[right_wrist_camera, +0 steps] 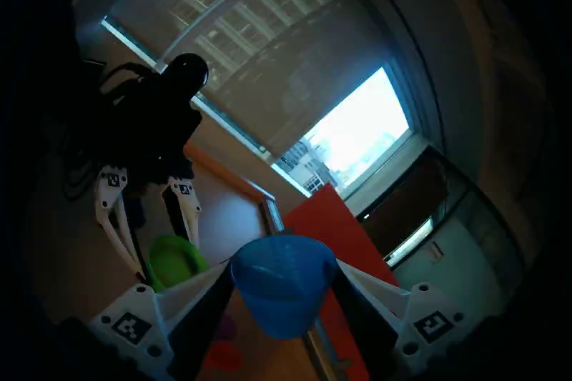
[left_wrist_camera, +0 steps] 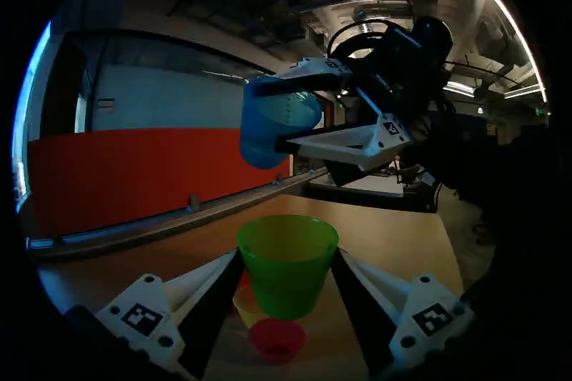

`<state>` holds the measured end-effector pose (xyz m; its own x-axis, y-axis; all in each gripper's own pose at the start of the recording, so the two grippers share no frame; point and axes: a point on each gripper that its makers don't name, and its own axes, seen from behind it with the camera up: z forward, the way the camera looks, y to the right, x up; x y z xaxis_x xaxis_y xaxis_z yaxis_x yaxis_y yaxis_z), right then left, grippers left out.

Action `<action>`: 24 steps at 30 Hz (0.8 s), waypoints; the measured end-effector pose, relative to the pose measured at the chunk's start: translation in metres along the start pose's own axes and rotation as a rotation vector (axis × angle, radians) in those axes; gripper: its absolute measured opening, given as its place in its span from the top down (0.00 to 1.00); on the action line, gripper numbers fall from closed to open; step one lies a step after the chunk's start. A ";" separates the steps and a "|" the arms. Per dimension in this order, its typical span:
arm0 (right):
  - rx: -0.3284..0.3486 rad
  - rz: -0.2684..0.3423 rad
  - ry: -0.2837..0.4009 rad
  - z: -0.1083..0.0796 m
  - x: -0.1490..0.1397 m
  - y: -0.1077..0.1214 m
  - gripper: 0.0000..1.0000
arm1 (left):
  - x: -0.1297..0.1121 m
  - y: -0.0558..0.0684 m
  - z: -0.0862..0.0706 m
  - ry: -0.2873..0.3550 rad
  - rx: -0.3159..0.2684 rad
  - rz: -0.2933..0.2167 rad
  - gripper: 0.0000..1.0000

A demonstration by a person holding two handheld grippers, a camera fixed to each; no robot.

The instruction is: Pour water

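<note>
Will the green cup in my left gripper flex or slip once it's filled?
The green plastic cup looks thin-walled, so it probably flexes if squeezed harder. Its smooth sides could slip, though widening toward the rim should help the left gripper stop it sliding down.

The right gripper (right_wrist_camera: 282, 266) clamps a translucent blue plastic cup (right_wrist_camera: 282, 292) between both fingers, its open mouth facing the camera. Farther off to the left, the dark-bodied left gripper (right_wrist_camera: 169, 258) grips a green plastic cup (right_wrist_camera: 175, 264) over the wooden tabletop (right_wrist_camera: 229, 216). Behind stand a red wall panel (right_wrist_camera: 336, 227) and a bright window (right_wrist_camera: 350, 131) under a lowered blind.
</note>
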<state>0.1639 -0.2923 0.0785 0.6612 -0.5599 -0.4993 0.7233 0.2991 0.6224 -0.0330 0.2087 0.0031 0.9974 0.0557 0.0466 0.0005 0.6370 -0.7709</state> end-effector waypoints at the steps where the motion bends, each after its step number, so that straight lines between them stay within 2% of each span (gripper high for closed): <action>1: 0.001 -0.011 -0.004 0.001 0.000 0.000 0.08 | 0.000 0.000 0.000 0.000 0.001 0.004 0.15; 24: -0.013 -0.216 -0.029 0.009 0.004 0.005 0.09 | 0.006 0.003 0.001 0.012 -0.004 0.012 0.15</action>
<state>0.1681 -0.2998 0.0848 0.4846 -0.6343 -0.6023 0.8502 0.1794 0.4950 -0.0270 0.2118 0.0022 0.9981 0.0538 0.0300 -0.0109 0.6333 -0.7738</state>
